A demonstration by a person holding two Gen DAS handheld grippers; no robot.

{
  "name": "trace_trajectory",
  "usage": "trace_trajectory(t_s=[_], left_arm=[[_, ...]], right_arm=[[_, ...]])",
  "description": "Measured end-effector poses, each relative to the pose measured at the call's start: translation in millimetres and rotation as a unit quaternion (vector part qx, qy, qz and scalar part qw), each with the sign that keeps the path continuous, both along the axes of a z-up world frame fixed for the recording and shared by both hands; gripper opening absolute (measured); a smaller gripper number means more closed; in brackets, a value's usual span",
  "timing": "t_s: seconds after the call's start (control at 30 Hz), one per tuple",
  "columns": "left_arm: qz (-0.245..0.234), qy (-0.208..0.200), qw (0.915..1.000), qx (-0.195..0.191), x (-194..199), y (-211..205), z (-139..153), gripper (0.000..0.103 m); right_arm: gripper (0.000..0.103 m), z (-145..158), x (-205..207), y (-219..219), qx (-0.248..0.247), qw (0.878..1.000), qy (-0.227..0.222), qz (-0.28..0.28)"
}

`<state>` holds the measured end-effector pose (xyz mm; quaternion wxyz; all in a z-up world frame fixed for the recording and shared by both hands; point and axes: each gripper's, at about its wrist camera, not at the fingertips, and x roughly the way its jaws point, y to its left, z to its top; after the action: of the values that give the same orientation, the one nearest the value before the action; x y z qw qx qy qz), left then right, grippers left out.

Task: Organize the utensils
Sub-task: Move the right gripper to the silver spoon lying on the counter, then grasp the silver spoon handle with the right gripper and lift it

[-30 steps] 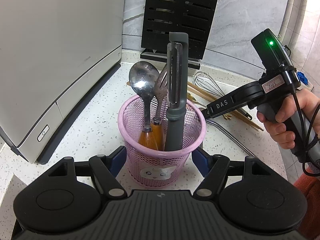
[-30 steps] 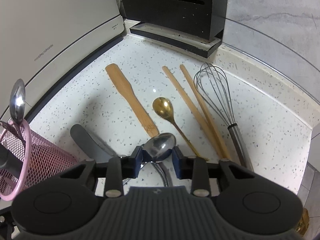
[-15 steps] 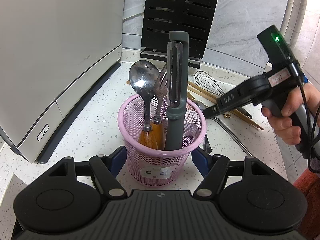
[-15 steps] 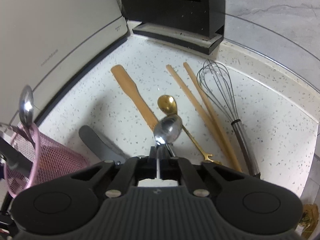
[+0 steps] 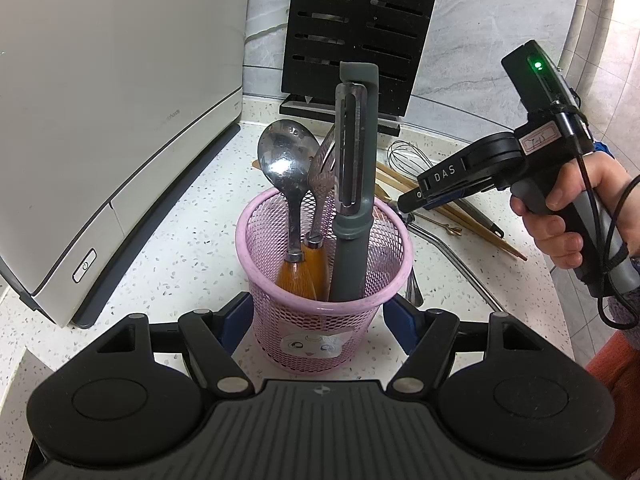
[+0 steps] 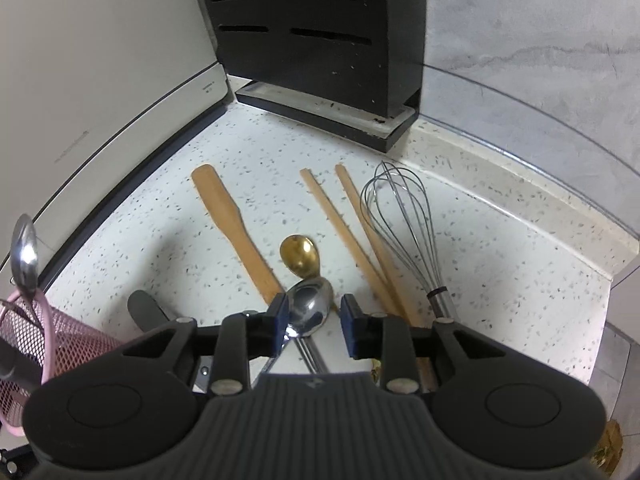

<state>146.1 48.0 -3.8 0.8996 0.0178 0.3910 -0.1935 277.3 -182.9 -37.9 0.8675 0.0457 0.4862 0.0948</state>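
A pink mesh utensil cup [image 5: 324, 312] stands on the counter between the open fingers of my left gripper [image 5: 316, 314]. It holds a steel spoon [image 5: 286, 160], a slotted utensil and a grey peeler [image 5: 354, 184]. My right gripper [image 6: 312, 318] is open, its blue pads either side of a steel spoon [image 6: 310, 308] lying on the counter. It also shows in the left wrist view [image 5: 416, 200], just right of the cup. The cup's rim shows at the left of the right wrist view [image 6: 36, 340].
On the counter lie a wooden spatula [image 6: 232, 228], a gold spoon [image 6: 300, 256], wooden chopsticks [image 6: 352, 236], a whisk [image 6: 408, 232] and a grey handle [image 6: 146, 310]. A black knife block [image 6: 316, 40] stands at the back, a white appliance [image 5: 100, 120] on the left.
My right gripper had shut on the steel spoon and lifted it; now it has opened and the spoon lies between its pads. The left gripper and cup have not moved.
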Motion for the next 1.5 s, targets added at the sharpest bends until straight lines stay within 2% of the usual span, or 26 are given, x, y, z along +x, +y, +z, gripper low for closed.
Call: trace_trajectory(t_s=[0.17, 0.47, 0.53, 0.57, 0.83, 1.03, 1.17, 1.5], left_arm=[[0.000, 0.001, 1.0000, 0.001, 1, -1, 0, 0.083], [-0.001, 0.004, 1.0000, 0.000, 3, -2, 0, 0.082], [-0.001, 0.005, 1.0000, 0.000, 3, -2, 0, 0.082], [-0.001, 0.004, 1.0000, 0.000, 3, -2, 0, 0.082], [-0.001, 0.005, 1.0000, 0.000, 4, -2, 0, 0.081], [0.000, 0.005, 1.0000, 0.001, 3, -2, 0, 0.081], [-0.001, 0.005, 1.0000, 0.000, 3, -2, 0, 0.081], [-0.001, 0.007, 1.0000, -0.001, 2, -2, -1, 0.080]], right_arm=[[0.035, -5, 3, 7, 0.005, 1.000, 0.012, 0.005], [0.036, -12, 0, 40, -0.090, 0.995, -0.018, 0.046], [0.035, -12, 0, 41, -0.095, 0.994, -0.023, 0.051], [0.030, -12, 0, 40, -0.093, 0.994, -0.022, 0.052], [0.023, -7, -1, 30, -0.066, 0.997, -0.011, 0.042], [0.009, 1, -3, 20, -0.029, 0.999, 0.000, 0.036], [0.000, 0, -3, 17, -0.024, 0.999, 0.006, 0.031], [0.000, 8, -9, 15, -0.006, 0.999, -0.011, 0.035]])
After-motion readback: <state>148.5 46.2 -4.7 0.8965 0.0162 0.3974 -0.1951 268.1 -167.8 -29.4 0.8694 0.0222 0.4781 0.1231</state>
